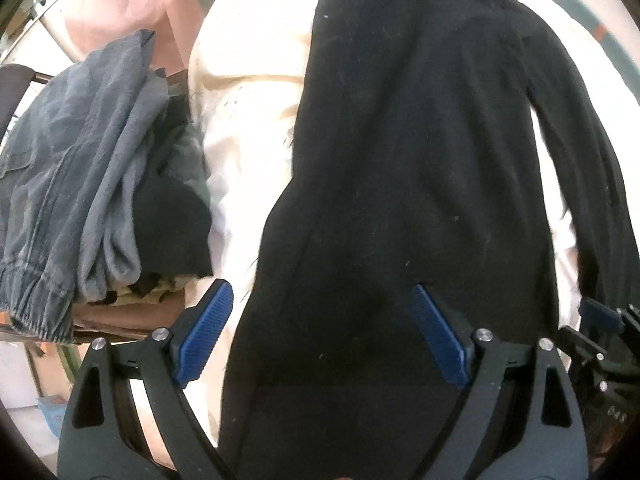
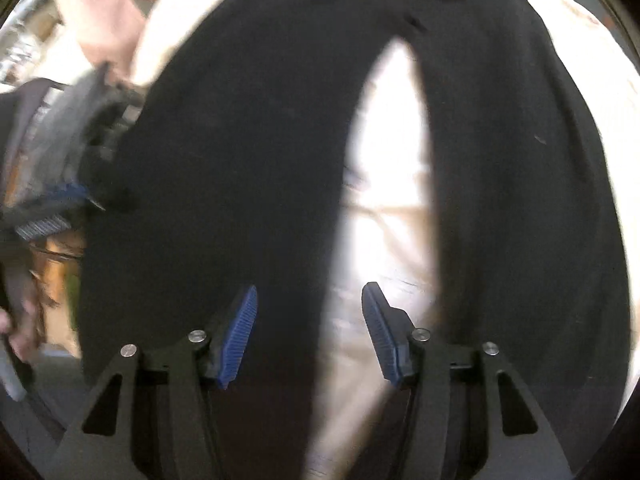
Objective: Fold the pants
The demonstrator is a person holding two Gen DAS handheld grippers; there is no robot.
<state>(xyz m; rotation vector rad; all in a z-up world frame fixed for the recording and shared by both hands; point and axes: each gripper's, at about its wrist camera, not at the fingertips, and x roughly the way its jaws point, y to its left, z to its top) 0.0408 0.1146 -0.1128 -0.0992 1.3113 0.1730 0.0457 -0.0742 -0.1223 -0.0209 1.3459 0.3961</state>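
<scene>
Black soft-knit pants point(image 1: 420, 140), limp and light, spread on cream-covered counter point(image 1: 248, 60); both hand-held grippers, left point(image 1: 322, 336) and right point(image 2: 308, 336), open and empty above near end, where cloth pinches readily

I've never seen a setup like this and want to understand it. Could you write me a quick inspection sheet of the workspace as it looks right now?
Surface: a cream-white cloth-covered surface, wrinkled.
Job's things: black fabric pants laid out flat, the two legs parted with the cream cloth showing between them in the right wrist view.
Clutter: a pile of grey-blue crumpled garments to the left of the pants.
Grippers: left gripper open wide, blue-padded fingers straddling the black fabric without pressing; right gripper open over the edge of one leg.
Cables: nothing seen.
Surroundings: a pink cloth behind the pile; the rest is blurred.
</scene>
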